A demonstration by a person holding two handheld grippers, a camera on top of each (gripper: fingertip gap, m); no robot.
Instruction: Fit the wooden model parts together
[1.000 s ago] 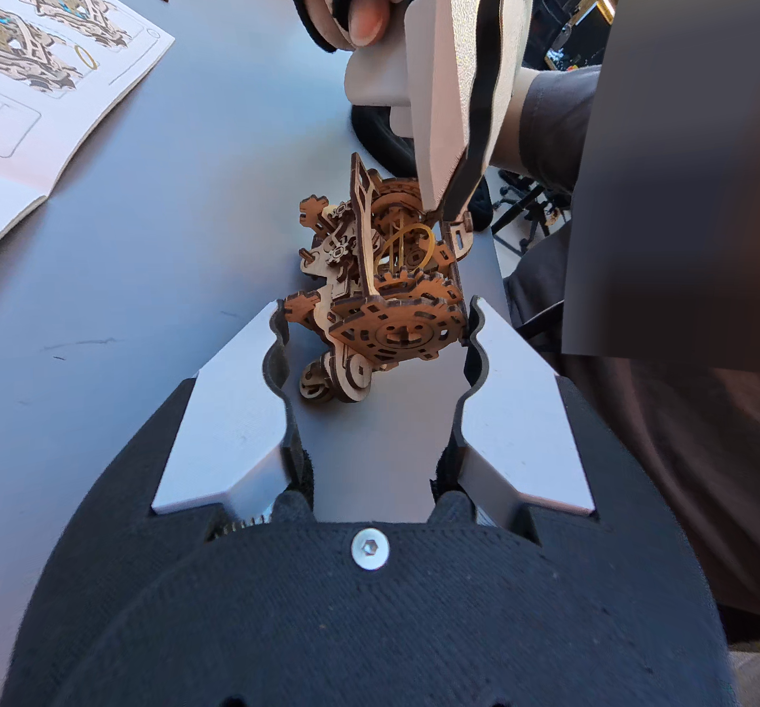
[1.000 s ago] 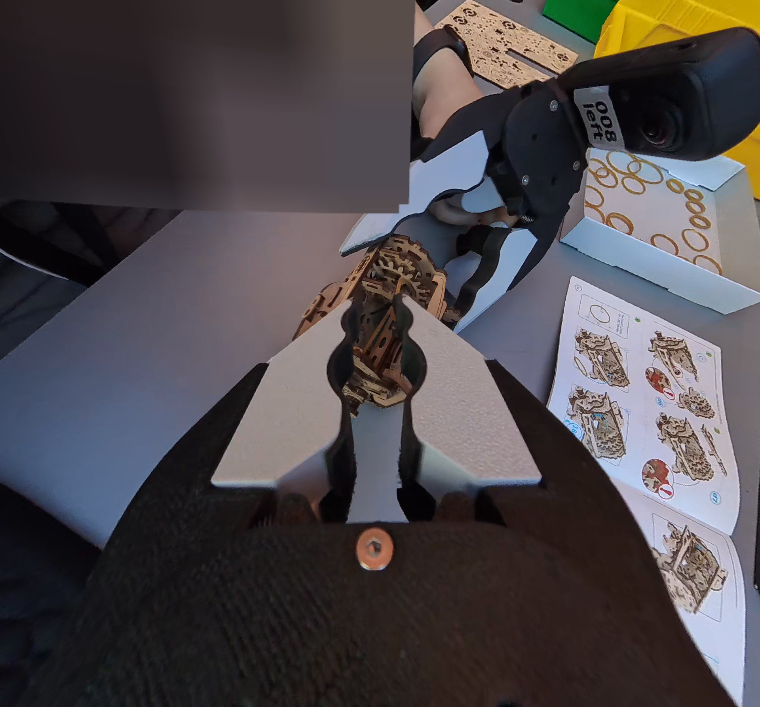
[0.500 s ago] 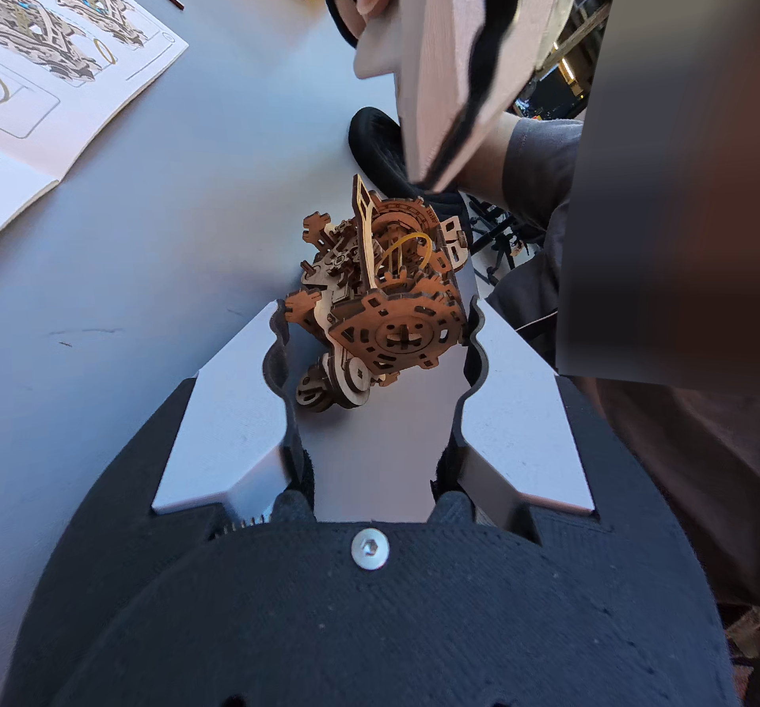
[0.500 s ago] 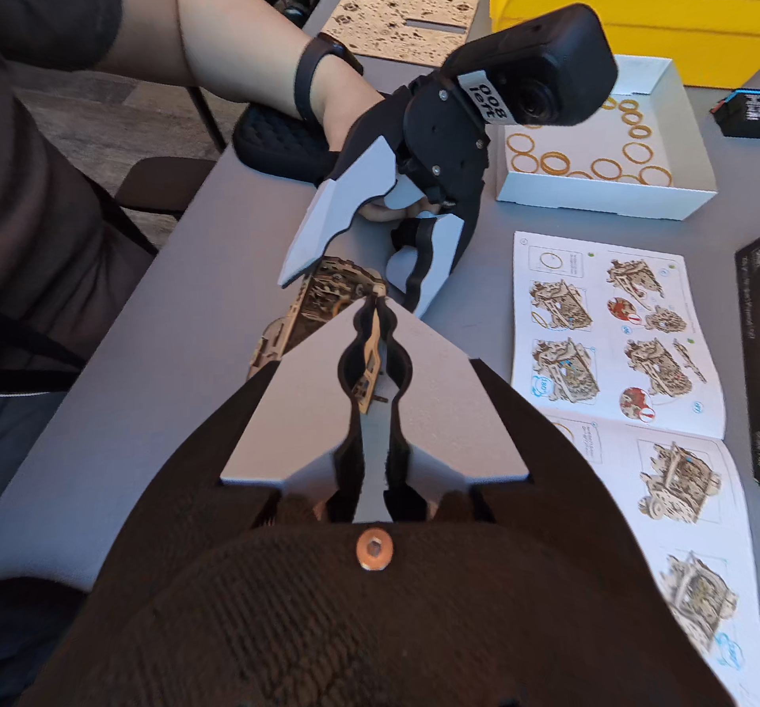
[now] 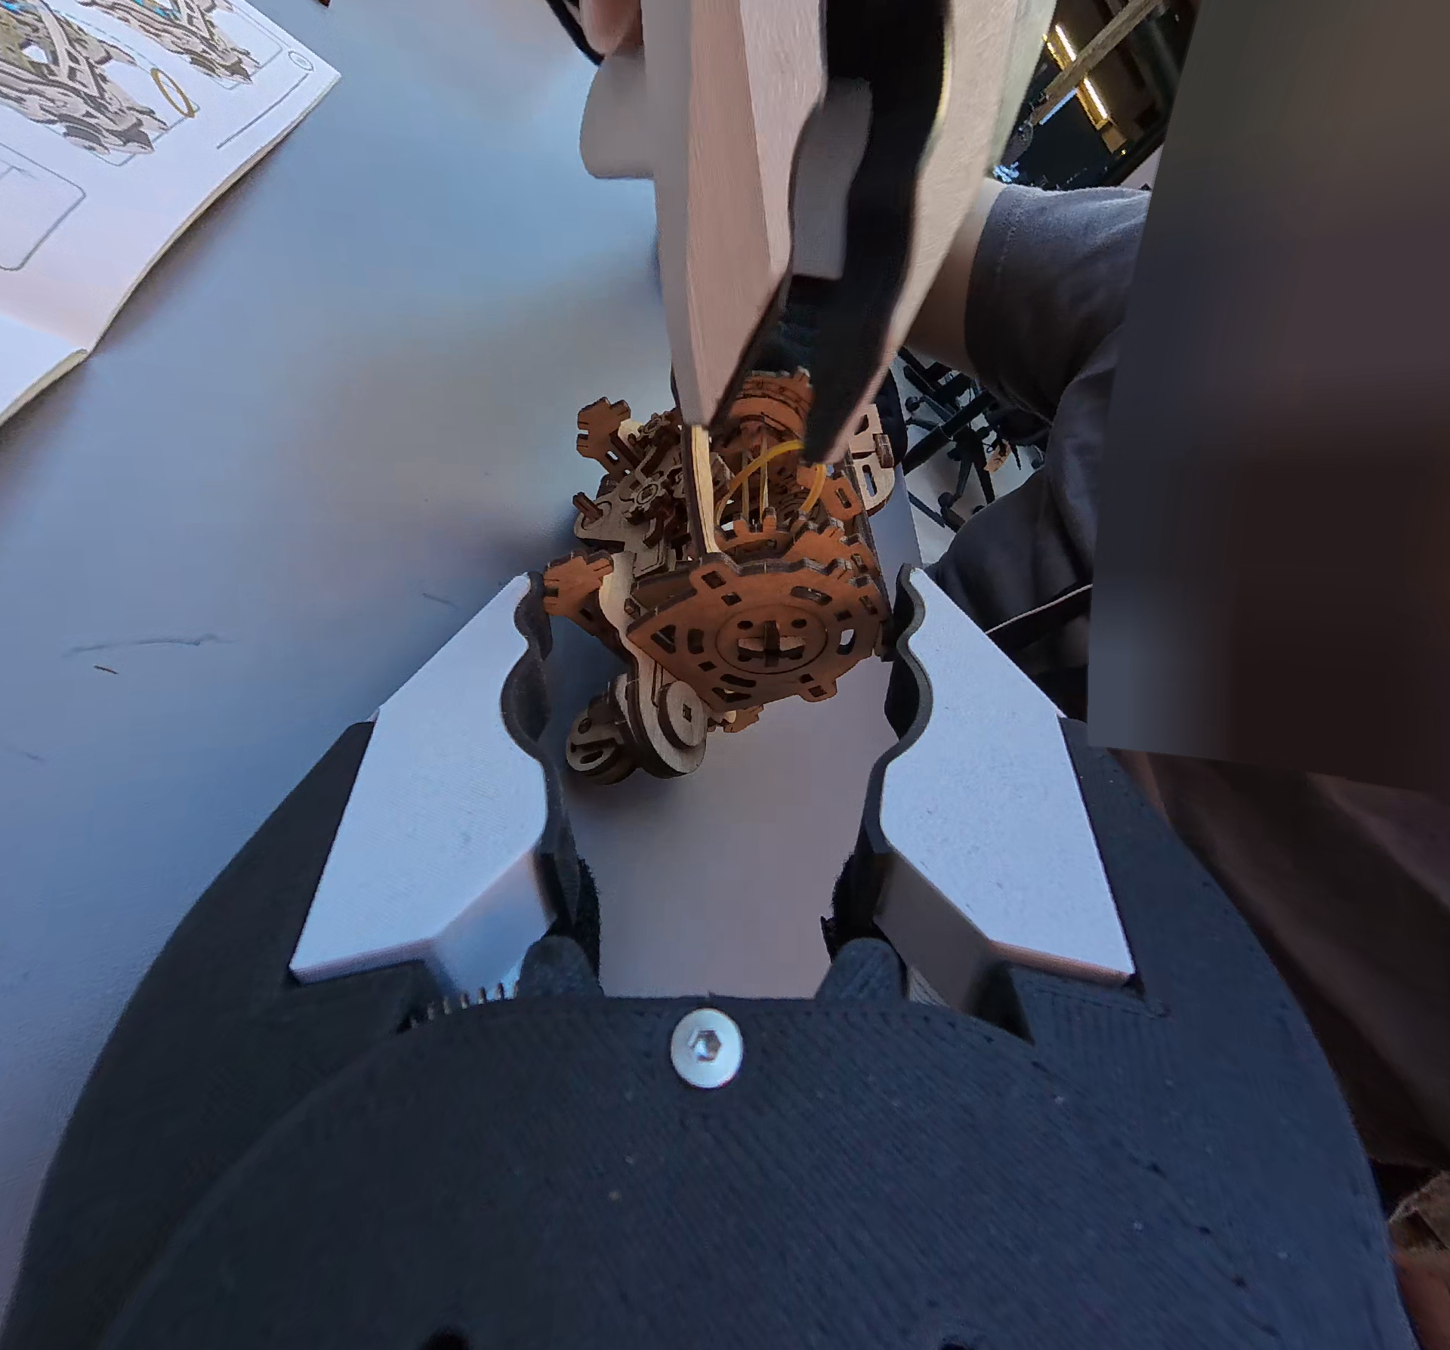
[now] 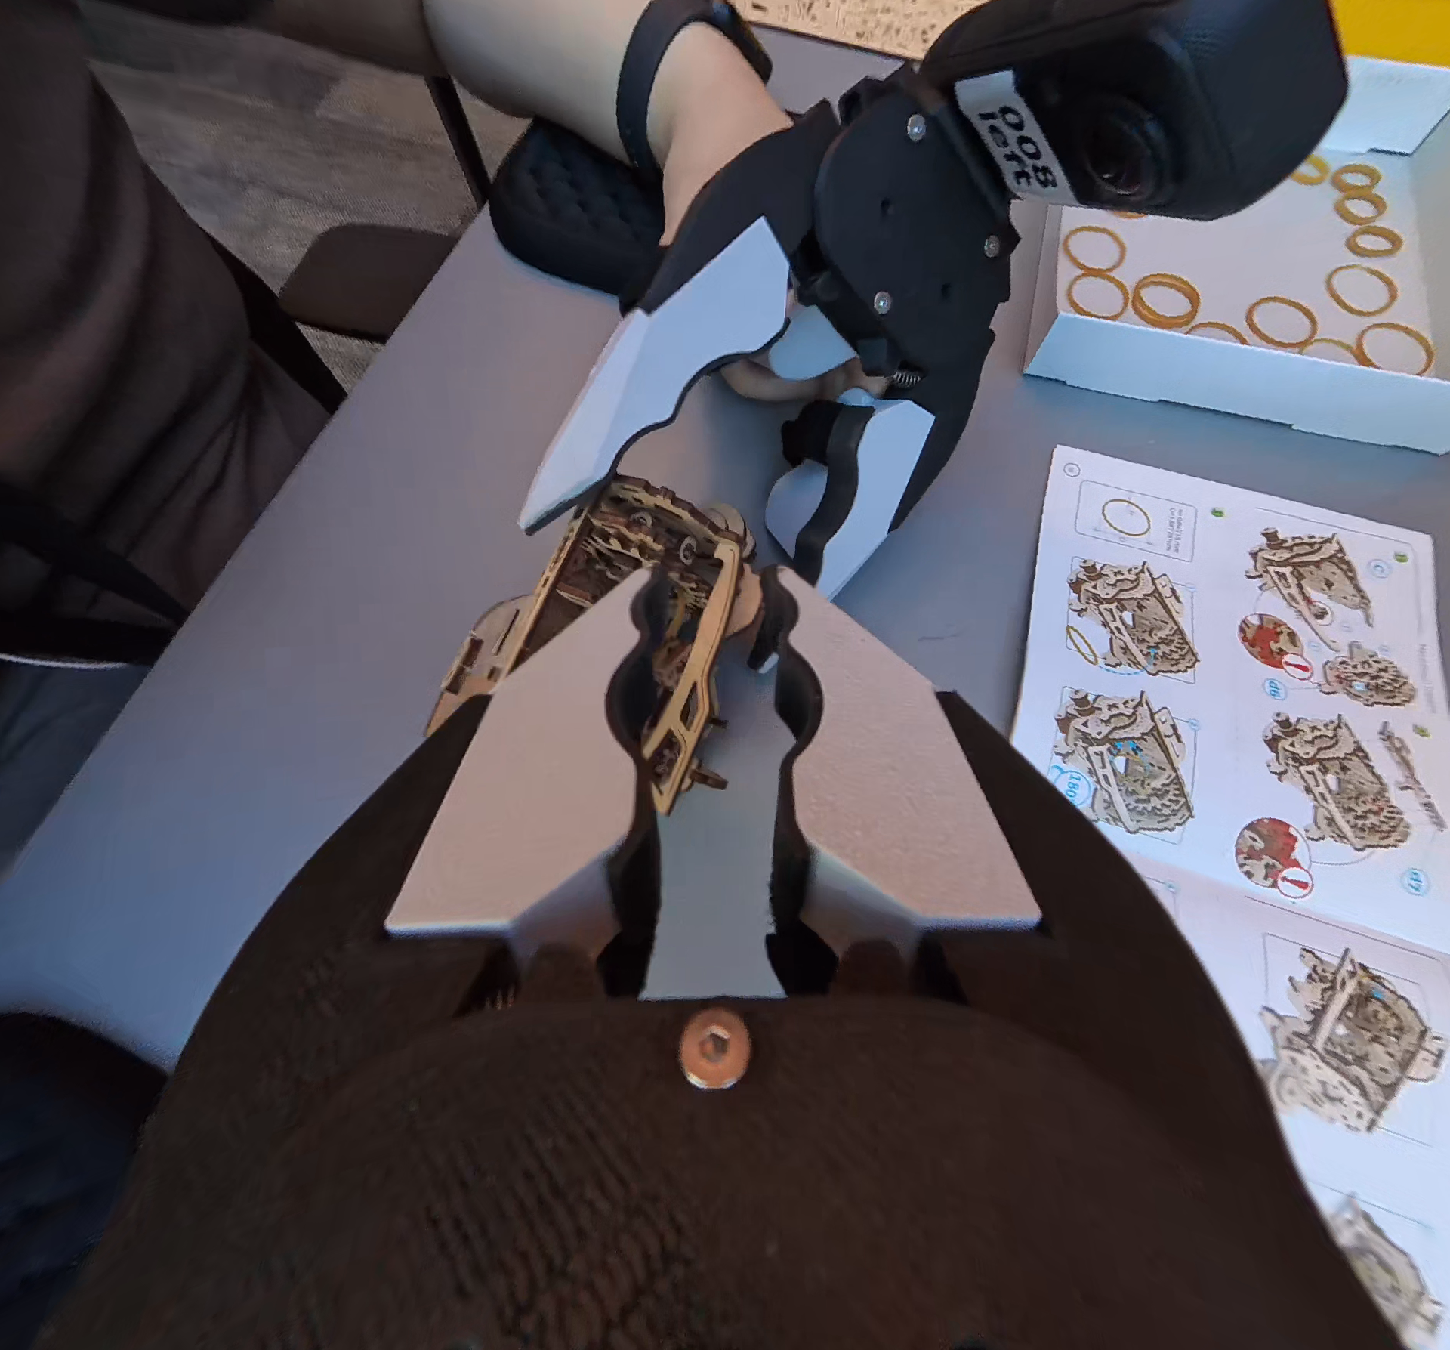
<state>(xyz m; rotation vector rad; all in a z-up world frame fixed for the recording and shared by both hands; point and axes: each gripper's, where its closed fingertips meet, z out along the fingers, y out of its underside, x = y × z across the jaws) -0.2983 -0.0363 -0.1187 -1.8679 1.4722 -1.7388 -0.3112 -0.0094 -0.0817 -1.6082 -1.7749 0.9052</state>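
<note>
Grey surface (image 5: pixel 314 527) carries wooden model (image 5: pixel 730 598) near its edge. Left gripper (image 5: pixel 718 606) spread wide, model between its fingers, unclamped. Right gripper (image 6: pixel 710 582) partly parted over model's upright flat part (image 6: pixel 690 684); contact unclear.

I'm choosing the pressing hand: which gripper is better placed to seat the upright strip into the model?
Probably right. The right gripper is open and straddles the upright strip. The left gripper sits open, low around the wooden model, so it is better suited to steadying it.
</note>
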